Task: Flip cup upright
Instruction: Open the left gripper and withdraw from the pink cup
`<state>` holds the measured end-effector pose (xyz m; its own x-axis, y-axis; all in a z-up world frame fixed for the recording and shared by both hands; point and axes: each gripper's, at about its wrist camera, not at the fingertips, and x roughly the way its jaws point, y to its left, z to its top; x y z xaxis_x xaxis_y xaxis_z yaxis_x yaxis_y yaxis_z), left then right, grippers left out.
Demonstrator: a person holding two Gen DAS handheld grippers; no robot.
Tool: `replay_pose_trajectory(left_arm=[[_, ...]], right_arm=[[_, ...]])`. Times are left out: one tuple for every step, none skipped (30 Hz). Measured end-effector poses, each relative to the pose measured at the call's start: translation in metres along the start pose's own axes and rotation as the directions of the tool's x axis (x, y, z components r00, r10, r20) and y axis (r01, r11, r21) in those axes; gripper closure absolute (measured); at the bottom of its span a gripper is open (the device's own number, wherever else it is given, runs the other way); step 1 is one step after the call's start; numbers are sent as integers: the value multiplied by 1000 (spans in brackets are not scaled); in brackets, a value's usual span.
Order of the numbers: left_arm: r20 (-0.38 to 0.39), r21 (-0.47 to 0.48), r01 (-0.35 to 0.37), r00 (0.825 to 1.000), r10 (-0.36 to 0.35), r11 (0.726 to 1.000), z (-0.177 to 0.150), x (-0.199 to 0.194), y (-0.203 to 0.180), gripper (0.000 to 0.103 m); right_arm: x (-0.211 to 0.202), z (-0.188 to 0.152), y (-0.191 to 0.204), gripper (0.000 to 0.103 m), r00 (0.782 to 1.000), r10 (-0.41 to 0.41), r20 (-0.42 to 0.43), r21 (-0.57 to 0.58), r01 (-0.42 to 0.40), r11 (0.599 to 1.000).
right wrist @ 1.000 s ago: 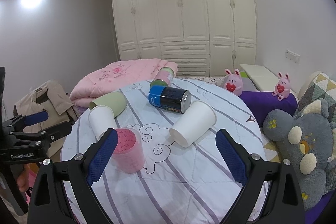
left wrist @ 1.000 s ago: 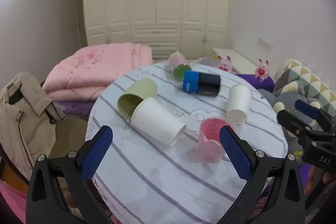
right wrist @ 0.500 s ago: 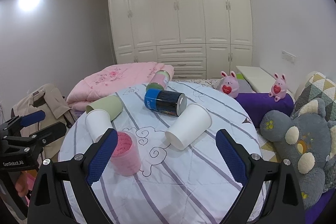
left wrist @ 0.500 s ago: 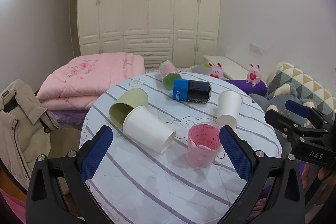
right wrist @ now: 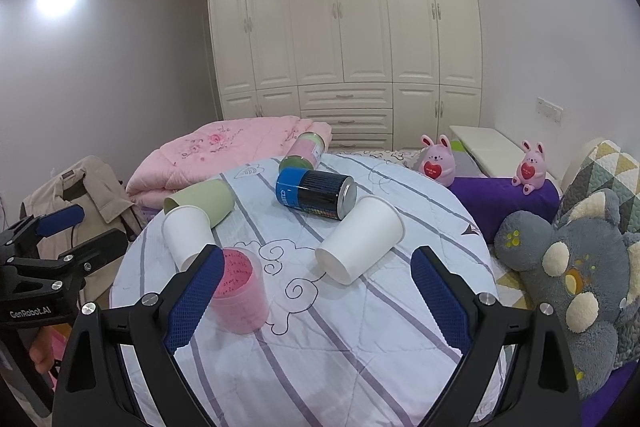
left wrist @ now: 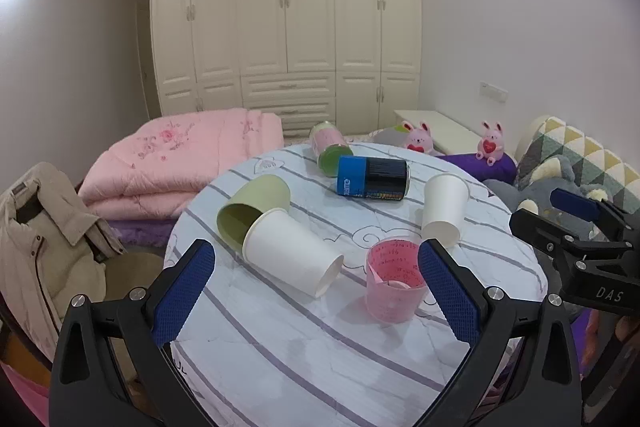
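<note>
In the left wrist view, the left gripper (left wrist: 316, 281) hangs over the near edge of a round tabletop (left wrist: 280, 347) covered in a quilted white cloth with grey-purple stripes, its black arms spread wide and its blue textured pads holding nothing. Between the pads stands an upright translucent pink cup (left wrist: 394, 281), and to its left a smooth white paper cup (left wrist: 290, 253) lies on its side, its rim touching the mouth of a matte green cup (left wrist: 254, 211), also tipped over. Farther back lie a glossy blue-and-black can (left wrist: 373, 179) and a pink-and-green jar (left wrist: 330, 149); a second white paper cup (left wrist: 444, 211) lies on its side at the right. The right gripper (left wrist: 576, 227) shows at the right edge. In the right wrist view, the right gripper (right wrist: 314, 293) is likewise spread wide and empty above the tabletop (right wrist: 340, 355). The second white paper cup (right wrist: 360, 239) lies on its side between its pads, its narrow base facing the camera, just in front of the can (right wrist: 316, 193). The pink cup (right wrist: 240, 291) stands behind the left pad, and a fluffy grey plush toy (right wrist: 568, 275) sits off the table at the right.
</note>
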<state>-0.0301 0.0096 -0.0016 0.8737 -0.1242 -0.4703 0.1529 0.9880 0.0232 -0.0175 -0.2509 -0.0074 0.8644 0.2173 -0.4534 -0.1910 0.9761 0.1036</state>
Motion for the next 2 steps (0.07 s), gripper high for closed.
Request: replay_pose_trajectory(left_arm=[[-3,2,2,1000,-2,1000,0,0,0,0],[-12,1,13,1000,-13,1000,0,1,0,0]], right_arm=[[0,0,0,7,1000,-2,0,-3,2,1000],[0,-1,0,7,1000,-2,0,-4,2,1000]])
